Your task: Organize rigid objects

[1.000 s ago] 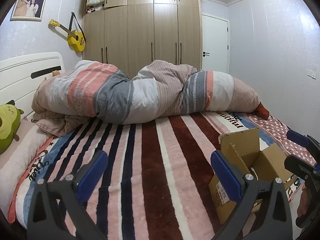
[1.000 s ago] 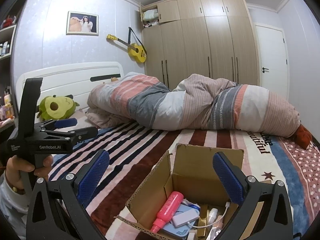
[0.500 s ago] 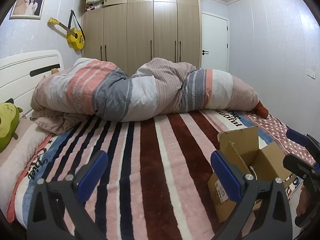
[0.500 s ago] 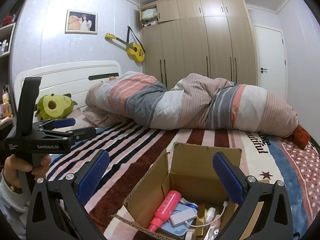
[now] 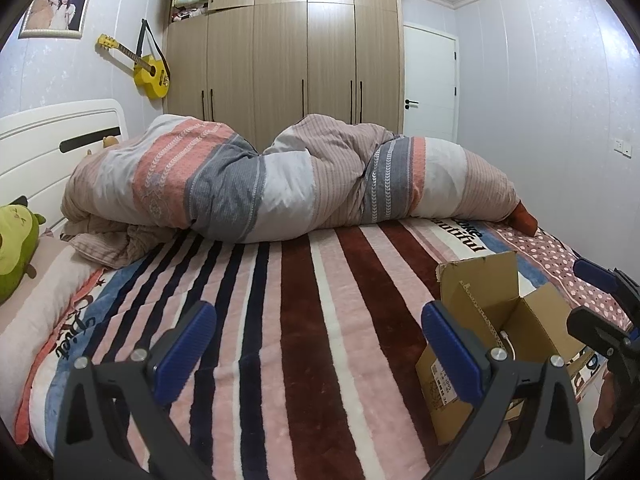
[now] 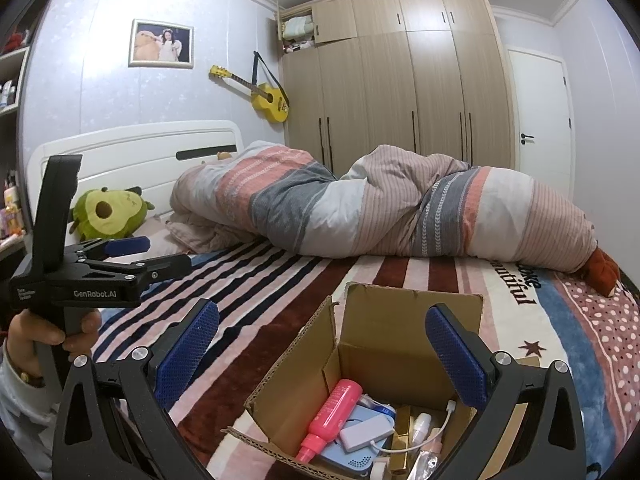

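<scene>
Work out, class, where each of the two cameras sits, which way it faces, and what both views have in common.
Left wrist: on the left claw, low over the striped blanket, facing the wardrobe; own blue pads open, right claw at the edge.
Right wrist: on the right claw, above the open cardboard box holding a pink bottle; left claw and hand show.
Shared: box, rolled duvet, yellow guitar, wardrobe.
</scene>
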